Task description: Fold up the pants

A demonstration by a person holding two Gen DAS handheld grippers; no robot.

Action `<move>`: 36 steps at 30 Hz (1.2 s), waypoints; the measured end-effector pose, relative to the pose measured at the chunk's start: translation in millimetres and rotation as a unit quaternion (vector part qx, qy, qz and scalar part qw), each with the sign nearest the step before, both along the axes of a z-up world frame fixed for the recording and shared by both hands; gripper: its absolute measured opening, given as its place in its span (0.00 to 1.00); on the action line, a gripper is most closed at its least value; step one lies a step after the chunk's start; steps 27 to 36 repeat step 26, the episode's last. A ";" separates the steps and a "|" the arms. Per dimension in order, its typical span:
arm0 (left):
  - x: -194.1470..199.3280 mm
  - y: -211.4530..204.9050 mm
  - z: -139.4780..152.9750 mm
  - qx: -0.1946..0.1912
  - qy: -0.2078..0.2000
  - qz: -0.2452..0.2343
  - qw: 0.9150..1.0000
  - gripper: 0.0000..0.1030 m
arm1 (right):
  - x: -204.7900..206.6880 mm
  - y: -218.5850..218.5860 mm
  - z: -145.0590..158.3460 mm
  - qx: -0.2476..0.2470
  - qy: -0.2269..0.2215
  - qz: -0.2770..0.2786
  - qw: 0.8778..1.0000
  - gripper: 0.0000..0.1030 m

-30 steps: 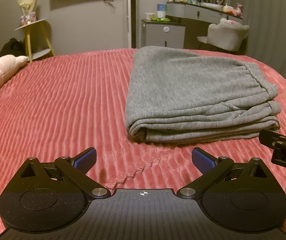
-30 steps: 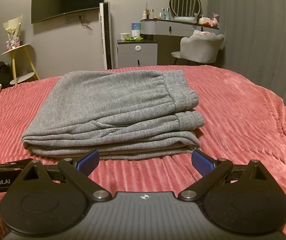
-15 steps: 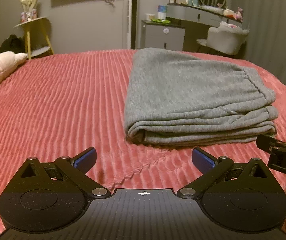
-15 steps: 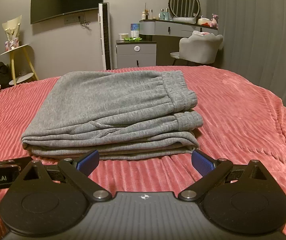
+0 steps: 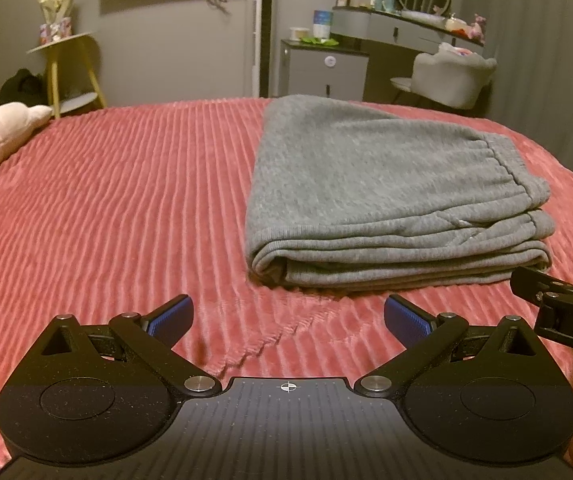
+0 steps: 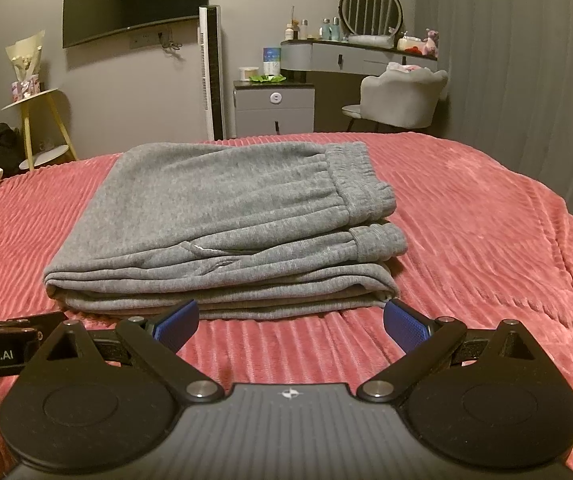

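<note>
Pants (image 6: 222, 216): grey fleece, folded into a layered rectangular stack on the ribbed pink bedspread (image 5: 118, 208); far edge hidden. Long axis runs left-right, elastic waistband at right. Left gripper (image 5: 288, 316) and right gripper (image 6: 290, 320): blue pads spread apart, empty, near the stack's front edge.

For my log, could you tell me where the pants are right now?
The folded grey pants lie on the red bedspread, just ahead of the open right tongs and front-right of the left tongs.
</note>
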State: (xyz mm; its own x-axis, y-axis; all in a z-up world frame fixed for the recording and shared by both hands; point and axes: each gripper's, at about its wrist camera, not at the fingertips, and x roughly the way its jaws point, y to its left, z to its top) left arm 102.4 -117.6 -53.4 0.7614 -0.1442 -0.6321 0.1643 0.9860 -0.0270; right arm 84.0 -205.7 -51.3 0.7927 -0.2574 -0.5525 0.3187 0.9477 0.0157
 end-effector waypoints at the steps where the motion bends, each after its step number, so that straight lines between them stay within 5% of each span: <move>1: -0.2 0.0 -0.1 0.000 0.000 0.000 1.000 1.00 | -0.2 0.0 0.2 0.000 0.000 0.000 1.000 0.96; 23: 0.6 12.0 1.1 -0.074 0.004 0.008 0.997 1.00 | 3.9 0.3 -3.9 -0.004 0.006 0.001 1.000 0.96; 26: 0.1 6.2 1.5 -0.048 -0.004 0.006 0.999 1.00 | 4.1 -0.3 -4.7 -0.004 0.007 0.001 1.000 0.96; 36: 0.1 6.2 1.5 -0.048 -0.004 0.006 0.999 1.00 | 4.1 -0.3 -4.7 -0.004 0.007 0.001 1.000 0.96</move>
